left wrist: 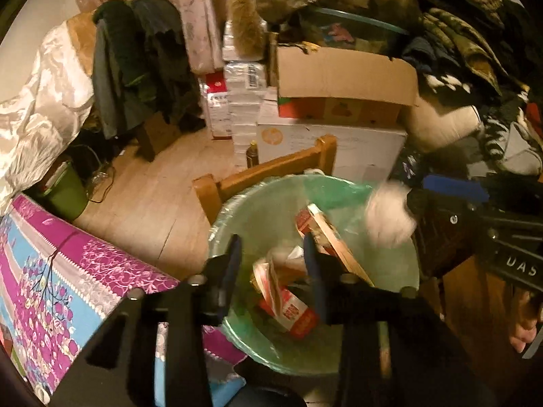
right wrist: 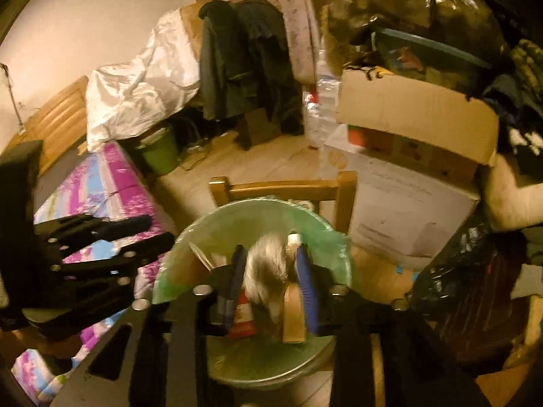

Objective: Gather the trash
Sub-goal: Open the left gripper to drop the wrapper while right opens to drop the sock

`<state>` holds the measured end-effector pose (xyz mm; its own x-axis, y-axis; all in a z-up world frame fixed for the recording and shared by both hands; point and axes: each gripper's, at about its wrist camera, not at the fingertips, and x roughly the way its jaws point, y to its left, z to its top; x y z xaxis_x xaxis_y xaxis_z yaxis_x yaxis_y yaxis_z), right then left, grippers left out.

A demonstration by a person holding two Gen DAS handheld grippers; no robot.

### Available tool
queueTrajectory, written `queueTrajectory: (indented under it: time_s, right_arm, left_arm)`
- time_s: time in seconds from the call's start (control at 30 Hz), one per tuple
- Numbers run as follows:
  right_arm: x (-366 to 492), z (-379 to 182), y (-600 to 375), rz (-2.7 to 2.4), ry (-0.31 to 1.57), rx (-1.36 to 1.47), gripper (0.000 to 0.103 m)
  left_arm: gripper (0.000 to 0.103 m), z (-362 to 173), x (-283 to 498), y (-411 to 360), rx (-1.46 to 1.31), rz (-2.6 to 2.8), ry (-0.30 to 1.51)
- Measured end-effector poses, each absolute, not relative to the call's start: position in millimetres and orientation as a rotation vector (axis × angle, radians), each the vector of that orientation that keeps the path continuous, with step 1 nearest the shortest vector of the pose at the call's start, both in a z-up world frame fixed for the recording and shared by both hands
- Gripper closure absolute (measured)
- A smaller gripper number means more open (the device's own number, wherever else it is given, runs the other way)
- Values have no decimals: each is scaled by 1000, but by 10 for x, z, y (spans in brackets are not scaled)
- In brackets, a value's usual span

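Hovering over a bin lined with a pale green bag [left wrist: 258, 210], the left gripper [left wrist: 273, 264] is seen from its own camera with its two dark fingers parted and nothing between them. Below those fingers, red-and-white cartons [left wrist: 288, 308] and a flat box [left wrist: 334, 237] are seen lying inside the bin. From the right wrist camera, the right gripper [right wrist: 269, 278] is shown above the same bin [right wrist: 190, 237], its blue-padded fingers [right wrist: 307, 281] spread a little, with a blurred wad of whitish tissue [right wrist: 266, 271] between them; whether the pads are pressing on it cannot be told. In the left view, that tissue [left wrist: 390, 218] is seen at the bin's right rim, just in front of the right gripper's tips. A surface covered with a purple floral cloth [left wrist: 57, 271] is seen to the left of the bin. Just behind the bin, a wooden chair back [right wrist: 281, 188] is visible. Farther off, stacked cardboard boxes [left wrist: 342, 78] are piled at the right, a small green bucket [right wrist: 159, 154] stands on the wooden floor, and dark clothing [left wrist: 135, 61] is draped over furniture near a curtain.
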<state>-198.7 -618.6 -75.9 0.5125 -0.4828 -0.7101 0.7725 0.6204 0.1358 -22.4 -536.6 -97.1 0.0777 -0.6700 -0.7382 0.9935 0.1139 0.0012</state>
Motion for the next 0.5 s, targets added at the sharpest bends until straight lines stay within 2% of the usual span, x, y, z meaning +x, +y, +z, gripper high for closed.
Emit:
queueTrajectory:
  time_s: [0.5]
  right_arm:
    - [-2030, -671, -6130, -799, 629, 476, 69]
  left_arm:
    - [66, -927, -115, -5264, 553, -1342, 687]
